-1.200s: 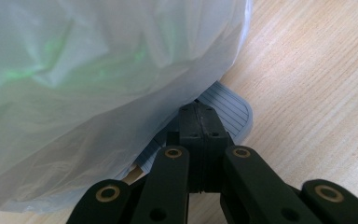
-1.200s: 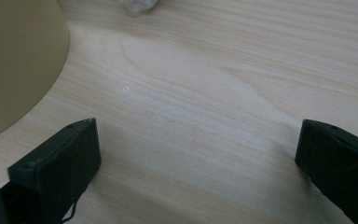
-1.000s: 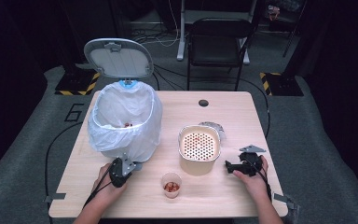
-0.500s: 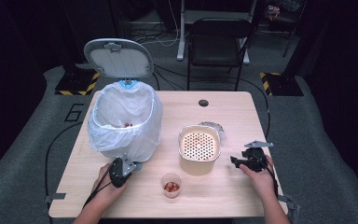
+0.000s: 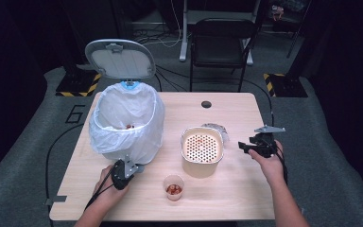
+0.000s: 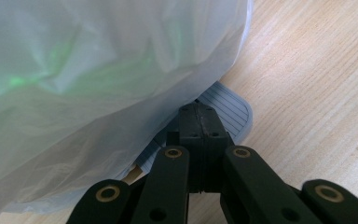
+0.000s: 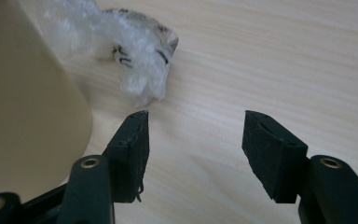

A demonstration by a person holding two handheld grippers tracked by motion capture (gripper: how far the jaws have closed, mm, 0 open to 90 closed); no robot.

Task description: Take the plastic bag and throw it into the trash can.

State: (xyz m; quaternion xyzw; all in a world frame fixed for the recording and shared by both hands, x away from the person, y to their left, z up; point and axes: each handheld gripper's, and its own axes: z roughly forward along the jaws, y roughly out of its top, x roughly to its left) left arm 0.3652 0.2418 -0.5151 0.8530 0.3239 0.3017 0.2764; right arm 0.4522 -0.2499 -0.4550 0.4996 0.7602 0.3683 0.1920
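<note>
Above the desk (image 5: 246,113), the lidded bin (image 5: 126,124) stands open, pedal (image 6: 226,109) pressed by the left gripper's (image 6: 199,122) shut fingers. Beside the strainer pot (image 7: 23,102), the right gripper's (image 7: 193,135) half-open, just-narrowed fingers hold nothing; the crumpled wrapper (image 7: 137,60) remains unbinned.

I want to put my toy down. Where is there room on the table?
Bare wood lies behind the perforated tub, around the round hole, and along the right edge. It is crowded in front: the bagged bin, small cup and crumpled wrapper.
</note>
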